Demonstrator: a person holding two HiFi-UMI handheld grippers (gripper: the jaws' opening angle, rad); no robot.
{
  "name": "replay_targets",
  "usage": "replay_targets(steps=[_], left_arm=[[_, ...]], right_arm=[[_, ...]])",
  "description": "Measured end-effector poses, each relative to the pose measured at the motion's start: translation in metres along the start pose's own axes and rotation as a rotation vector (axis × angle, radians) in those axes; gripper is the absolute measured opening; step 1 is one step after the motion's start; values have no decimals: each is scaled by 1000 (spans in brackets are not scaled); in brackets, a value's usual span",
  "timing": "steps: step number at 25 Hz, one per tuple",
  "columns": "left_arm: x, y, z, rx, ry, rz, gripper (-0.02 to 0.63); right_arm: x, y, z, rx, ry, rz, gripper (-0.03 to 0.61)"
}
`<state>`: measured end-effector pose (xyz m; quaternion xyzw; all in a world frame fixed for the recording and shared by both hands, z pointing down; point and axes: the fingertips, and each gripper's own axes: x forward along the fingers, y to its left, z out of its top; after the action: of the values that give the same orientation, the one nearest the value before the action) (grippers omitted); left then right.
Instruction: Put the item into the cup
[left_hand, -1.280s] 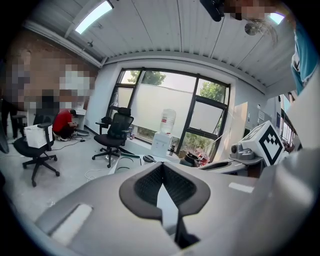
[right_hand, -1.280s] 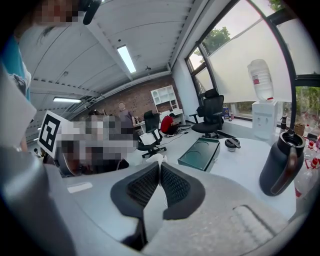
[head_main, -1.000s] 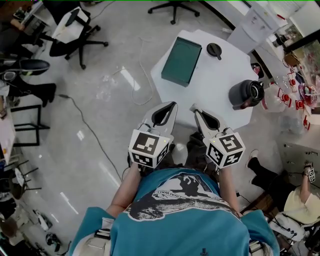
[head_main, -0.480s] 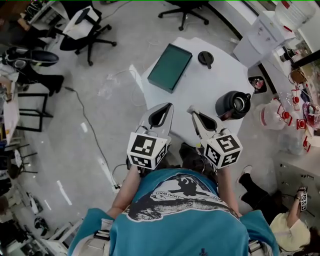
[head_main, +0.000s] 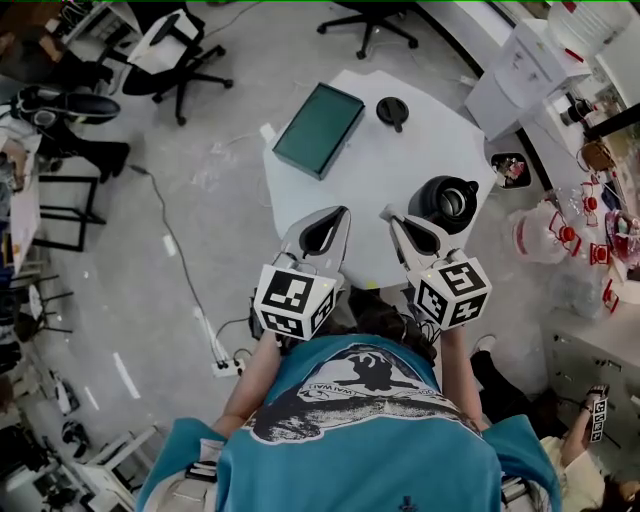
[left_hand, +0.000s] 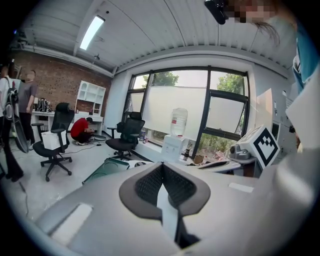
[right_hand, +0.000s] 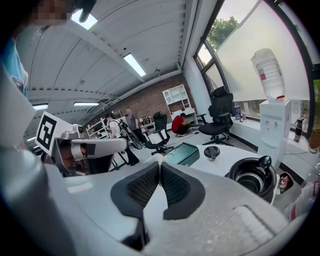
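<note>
A black cup with an open top stands at the right edge of the white table; in the right gripper view the black cup sits low on the right. A small black round lid-like item lies at the table's far side, and the same item is visible beyond my jaws. My left gripper and right gripper hover side by side over the table's near edge, both shut on nothing. The left gripper and right gripper each show pads meeting at the tip.
A green flat tray lies on the table's far left corner. Office chairs stand on the grey floor to the left, with a cable and power strip. A water dispenser and cluttered shelves are to the right.
The table, tray and cup have slid left and nearer in the head view as the person moved up to it. Both grippers stay shut and keep their pose.
</note>
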<state>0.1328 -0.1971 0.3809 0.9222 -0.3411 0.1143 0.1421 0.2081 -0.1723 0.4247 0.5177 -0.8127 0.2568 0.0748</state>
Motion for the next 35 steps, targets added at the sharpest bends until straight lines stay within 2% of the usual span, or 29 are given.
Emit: replay_targets(steps=[9,16,28,35], left_arm=[[20,-45,-9,-17,-4,-21,18],[23,-54,-12,-30,-9,-6,18],[23,-54,-11,-31,-13,11,18],[22,-49,-15,-49,-10,19,18]], right_arm=[[-33,-51,4,-58,31,-33,14],[-46,-90,15,-127,62,-77,14],[-52,-150,8,-370,209,-234,15],[-44,-152,-12,-552,356,-247,15]])
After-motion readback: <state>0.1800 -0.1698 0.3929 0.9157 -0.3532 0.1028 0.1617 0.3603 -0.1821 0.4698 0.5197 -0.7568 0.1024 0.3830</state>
